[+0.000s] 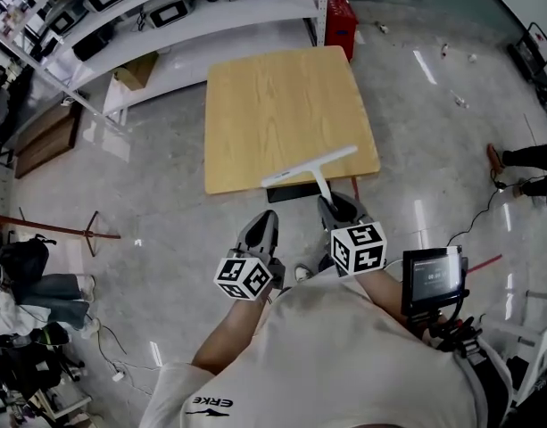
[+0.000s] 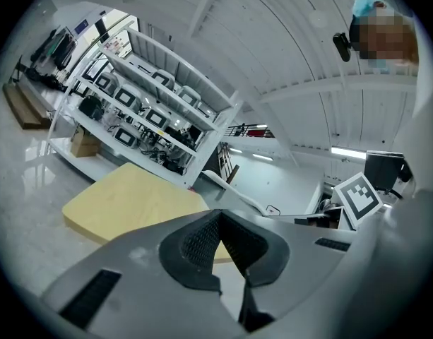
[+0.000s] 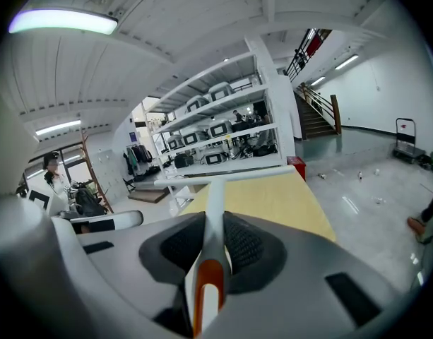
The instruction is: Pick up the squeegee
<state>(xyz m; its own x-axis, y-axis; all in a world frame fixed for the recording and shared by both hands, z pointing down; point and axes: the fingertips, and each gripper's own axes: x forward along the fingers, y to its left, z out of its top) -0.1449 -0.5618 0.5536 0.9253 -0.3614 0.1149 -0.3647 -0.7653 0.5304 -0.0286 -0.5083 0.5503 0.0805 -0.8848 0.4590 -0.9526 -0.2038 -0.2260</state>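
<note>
The table (image 1: 282, 105) is at 12 o'clock, with its near edge just ahead of both your tools. Bare grey floor lies open from 1 to 3 o'clock. A shelf rack (image 1: 193, 16) closes off the far side at 11 o'clock, and someone's feet (image 1: 523, 163) stand at 3 o'clock. Your right gripper (image 1: 334, 201) is clenched on the handle of the squeegee (image 1: 310, 166), which runs straight out from between the pads. Its white blade crosses the table's near edge at 12 o'clock, but you cannot tell whether it touches the wood. Your left gripper (image 1: 266, 219) hangs just beside the right one at 9 o'clock from it, short of the table. Its pads meet at the tips with nothing between them. A red crate (image 1: 342, 20) stands on the floor at the table's far right corner, and a cardboard box (image 1: 135, 69) sits on the rack's lowest shelf; what either one holds is hidden
</note>
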